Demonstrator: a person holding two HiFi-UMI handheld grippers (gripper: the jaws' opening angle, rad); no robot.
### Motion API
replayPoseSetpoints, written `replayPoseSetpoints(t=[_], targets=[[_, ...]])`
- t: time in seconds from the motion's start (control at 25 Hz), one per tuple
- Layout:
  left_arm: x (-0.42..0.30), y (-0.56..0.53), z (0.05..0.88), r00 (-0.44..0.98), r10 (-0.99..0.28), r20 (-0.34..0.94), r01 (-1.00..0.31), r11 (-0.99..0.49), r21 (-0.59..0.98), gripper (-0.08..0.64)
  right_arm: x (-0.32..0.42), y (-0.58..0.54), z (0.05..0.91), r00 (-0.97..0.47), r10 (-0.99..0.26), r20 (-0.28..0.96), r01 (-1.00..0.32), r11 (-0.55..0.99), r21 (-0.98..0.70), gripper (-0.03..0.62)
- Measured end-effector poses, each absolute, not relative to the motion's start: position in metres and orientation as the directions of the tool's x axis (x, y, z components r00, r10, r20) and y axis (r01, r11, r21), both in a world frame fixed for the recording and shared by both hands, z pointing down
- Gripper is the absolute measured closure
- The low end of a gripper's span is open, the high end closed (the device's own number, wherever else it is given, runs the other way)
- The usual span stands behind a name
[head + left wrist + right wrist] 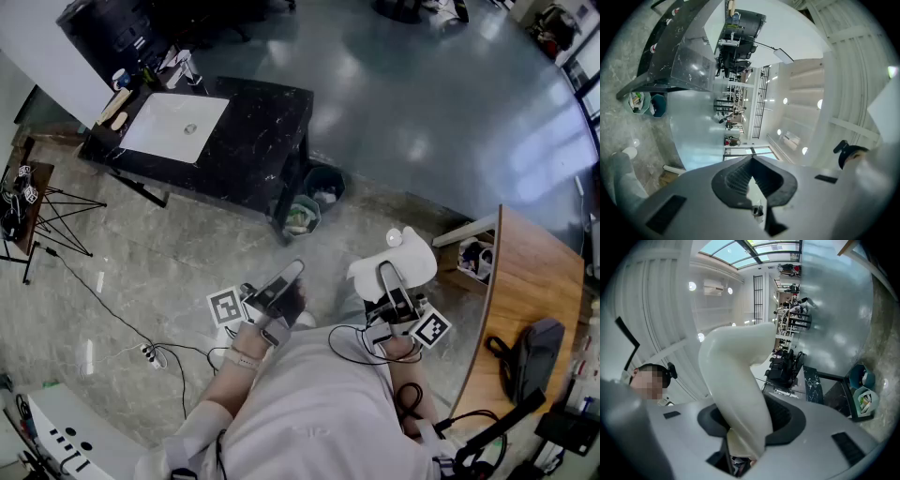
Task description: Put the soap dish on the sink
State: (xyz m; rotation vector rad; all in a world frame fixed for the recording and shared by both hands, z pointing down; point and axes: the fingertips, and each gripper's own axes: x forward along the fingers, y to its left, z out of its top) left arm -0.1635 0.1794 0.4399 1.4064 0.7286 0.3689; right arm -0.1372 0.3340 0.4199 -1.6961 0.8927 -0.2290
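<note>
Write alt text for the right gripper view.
A white soap dish is clamped edge-on between the right gripper's dark fingers, rising up the middle of the picture. Behind it lies a bright hall seen tilted, with a black marble counter and waste bins at the right.

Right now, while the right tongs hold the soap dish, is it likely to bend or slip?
It is probably stiff: the soap dish shows no sag where the right tongs pinch it. Its glossy white surface looks smooth, so it may slip. Gripped at one edge, most of it overhangs, so it might tilt.
</note>
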Motion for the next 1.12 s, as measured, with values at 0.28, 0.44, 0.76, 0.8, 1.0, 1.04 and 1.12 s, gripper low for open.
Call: replayPoseSetpoints(t=[0.28, 0.44, 0.76, 0.8, 1.0, 1.04, 1.12], targets=[[-0.134, 0.172, 0.45, 0.758, 0.612, -0.225, 0.175, 0.142, 0.974, 0.553, -0.1, 0.333, 0.43, 0.687, -0.666, -0.29, -0.426, -0.046, -0.903, 0.419], [-0.109, 0.173, 0.458, 0.776, 0.597, -0.203, 0.158, 0.127, 0.979, 0.554, -0.07, 0.336, 0.438, 0.68, -0.673, -0.29, -0.417, -0.031, -0.908, 0.419], [-0.037, 0.171, 0.473, 0.818, 0.553, -0.157, 0.12, 0.102, 0.987, 0.554, 0.016, 0.339, 0.456, 0.665, -0.698, -0.267, -0.371, 0.001, -0.929, 0.418], [-0.027, 0.171, 0.473, 0.825, 0.544, -0.152, 0.116, 0.1, 0.988, 0.554, 0.028, 0.34, 0.457, 0.659, -0.704, -0.263, -0.368, 0.003, -0.93, 0.419], [0.025, 0.169, 0.463, 0.862, 0.486, -0.144, 0.117, 0.086, 0.989, 0.554, 0.09, 0.342, 0.448, 0.623, -0.738, -0.259, -0.362, 0.021, -0.932, 0.419], [0.036, 0.17, 0.46, 0.867, 0.477, -0.145, 0.12, 0.082, 0.989, 0.554, 0.102, 0.343, 0.445, 0.617, -0.744, -0.258, -0.361, 0.025, -0.932, 0.419], [0.055, 0.171, 0.454, 0.877, 0.459, -0.142, 0.122, 0.072, 0.99, 0.553, 0.126, 0.343, 0.441, 0.598, -0.758, -0.26, -0.361, 0.034, -0.932, 0.418]])
